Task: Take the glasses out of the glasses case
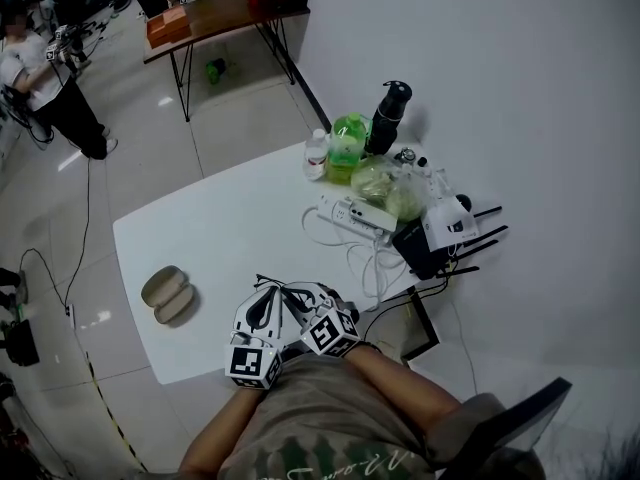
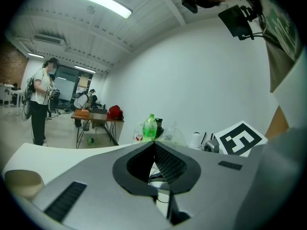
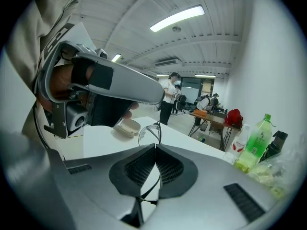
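The beige glasses case (image 1: 168, 293) lies open on the white table (image 1: 220, 228), left of both grippers. It also shows as the case (image 3: 127, 127) in the right gripper view and as the case (image 2: 19, 183) at the lower left of the left gripper view. My right gripper (image 3: 155, 146) is shut on thin black-framed glasses (image 3: 149, 133), one lens sticking up past the tips. In the head view the glasses (image 1: 272, 286) sit above the table's near edge between the right gripper (image 1: 303, 298) and the left gripper (image 1: 262, 308). The left gripper (image 2: 153, 143) is shut, with nothing seen in it.
At the table's far right stand a white power strip (image 1: 355, 215), a green bottle (image 1: 348, 146), a black bottle (image 1: 388, 116), a plastic bag (image 1: 385, 183), a white and black box (image 1: 445, 223) and loose cables (image 1: 375, 263). A person (image 1: 45, 78) stands far off on the floor.
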A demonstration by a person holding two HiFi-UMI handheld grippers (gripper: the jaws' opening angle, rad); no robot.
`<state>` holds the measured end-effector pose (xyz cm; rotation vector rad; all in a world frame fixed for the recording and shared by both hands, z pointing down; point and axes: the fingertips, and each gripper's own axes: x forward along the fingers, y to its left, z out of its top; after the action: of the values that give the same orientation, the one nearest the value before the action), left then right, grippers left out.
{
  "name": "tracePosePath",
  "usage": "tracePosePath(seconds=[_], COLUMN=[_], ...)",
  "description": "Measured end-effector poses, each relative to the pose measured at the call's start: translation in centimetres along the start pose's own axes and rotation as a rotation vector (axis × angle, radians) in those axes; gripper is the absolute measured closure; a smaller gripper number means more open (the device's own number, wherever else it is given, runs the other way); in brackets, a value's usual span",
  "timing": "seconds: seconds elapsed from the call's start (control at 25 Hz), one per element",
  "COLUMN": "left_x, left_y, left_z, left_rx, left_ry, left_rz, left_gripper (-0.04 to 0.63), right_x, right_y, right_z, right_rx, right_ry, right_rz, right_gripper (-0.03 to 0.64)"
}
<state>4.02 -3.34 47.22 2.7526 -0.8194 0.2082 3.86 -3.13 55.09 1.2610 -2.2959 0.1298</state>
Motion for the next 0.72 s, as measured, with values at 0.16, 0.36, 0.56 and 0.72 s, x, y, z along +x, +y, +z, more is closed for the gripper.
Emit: tracePosePath(seconds=[0.16, 0.36, 0.56, 0.72], left_x=[-0.1, -0.2, 0.0, 0.1], left_y=[-0.1, -0.5, -0.9, -1.0], left_z=[0.1, 0.1, -0.1, -0.4], left_rx=[-0.010, -0.016, 0.007, -0.005], left_ry=[0.009, 0.019, 0.004, 0.011], left_rz=[0.008, -0.002, -0.030, -0.032], left_gripper=[0.588, 0.588, 0.588, 0.588], right_x=[-0.2, -0.6, -1.2, -1.5], right_y=[0.2, 0.0, -0.2, -0.3], right_z=[-0.4, -0.5, -0.6, -0.8], right_rx=[0.001, 0.020, 0.033, 0.032], right_ry=[0.008, 0.004, 0.009, 0.009], right_rz=[0.000, -0.020, -0.036, -0.043], right_gripper=[0.600, 0.600, 0.600, 0.600])
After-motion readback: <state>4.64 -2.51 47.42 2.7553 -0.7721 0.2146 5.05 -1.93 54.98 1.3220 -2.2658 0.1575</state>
